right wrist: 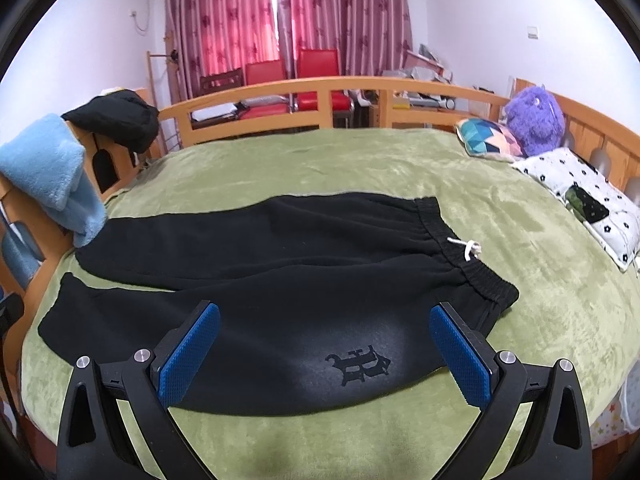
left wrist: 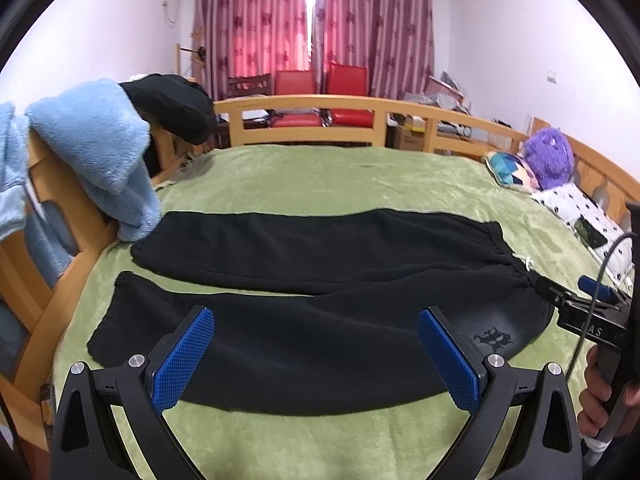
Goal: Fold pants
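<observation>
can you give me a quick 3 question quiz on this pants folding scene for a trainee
1. True or false: the black pants are already folded in half on the green blanket.
2. The white drawstring sits at which part of the pants: A) waistband, B) leg cuff, C) knee?
3. What state are the left gripper and right gripper in?

Key
1. False: they lie flat, both legs spread apart.
2. A.
3. Both open, holding nothing.
</observation>
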Tool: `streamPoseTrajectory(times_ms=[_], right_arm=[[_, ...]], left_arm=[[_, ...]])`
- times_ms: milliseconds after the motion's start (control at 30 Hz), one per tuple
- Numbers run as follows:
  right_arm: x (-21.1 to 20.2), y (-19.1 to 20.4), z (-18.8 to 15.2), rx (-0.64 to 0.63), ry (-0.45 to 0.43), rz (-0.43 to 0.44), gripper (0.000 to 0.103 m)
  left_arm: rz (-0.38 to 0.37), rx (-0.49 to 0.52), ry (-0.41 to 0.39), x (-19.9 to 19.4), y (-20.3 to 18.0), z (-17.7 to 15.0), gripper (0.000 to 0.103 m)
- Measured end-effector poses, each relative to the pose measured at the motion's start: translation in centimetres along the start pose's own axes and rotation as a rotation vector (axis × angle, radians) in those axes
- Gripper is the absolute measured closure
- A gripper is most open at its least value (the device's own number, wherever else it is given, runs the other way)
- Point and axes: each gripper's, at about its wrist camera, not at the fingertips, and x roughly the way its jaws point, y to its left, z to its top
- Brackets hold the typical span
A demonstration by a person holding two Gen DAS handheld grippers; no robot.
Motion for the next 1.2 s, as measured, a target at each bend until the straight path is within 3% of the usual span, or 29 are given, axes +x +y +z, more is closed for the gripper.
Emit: streamPoseTrajectory(times_ms=[200,300,367,467,567,667,767,1000,1200], right_arm=[[3.3,1.3,0.1,-0.118,0.055,-0.059,0.0],[4.1,1.7,-0.2,-0.163,0.075,-0.079,0.0],[3.6,1.6,-0.2,-0.136,0.065,-0.102,0.0],[1.4,1.4,-0.4,-0.084,-0.012,-0.05,0.0],[0.7,0.8,-1.1,-0.057,-0.024,-0.018,0.0],[1.0,-0.4,-1.9,-0.017,-0.012,0.032,0.0],[1.5,-1.2,-2.6,0.012,0.001,0.029,0.0],[4.0,-2.5,-6.3,0.002,0.06,0.024,0.002],[5.0,-3.9,-8.7,0.037,0.031,0.022,0.005]], left_arm=[[-0.053,0.013,0.032,2.4,0.3,1.6,0.0],[-0.069,0.036,-0.008,1.6,0.2,1.2,0.0],[-0.056,0.021,-0.001,1.2,0.3,0.6,0.0],[-0.074,-0.013,0.03,0.4,0.7,0.3,0.0],[-0.045,-0.003,0.016,-1.1,1.1,-1.0,0.0],[0.003,-0.037,0.023,-1.6,1.9,-2.3,0.0],[0.028,-0.048,0.053,-1.4,2.6,-3.4,0.0],[0.032,-0.04,0.043,-0.1,4.7,-5.9,0.0],[0.019,-0.111,0.088,2.7,7.0,-7.9,0.001]])
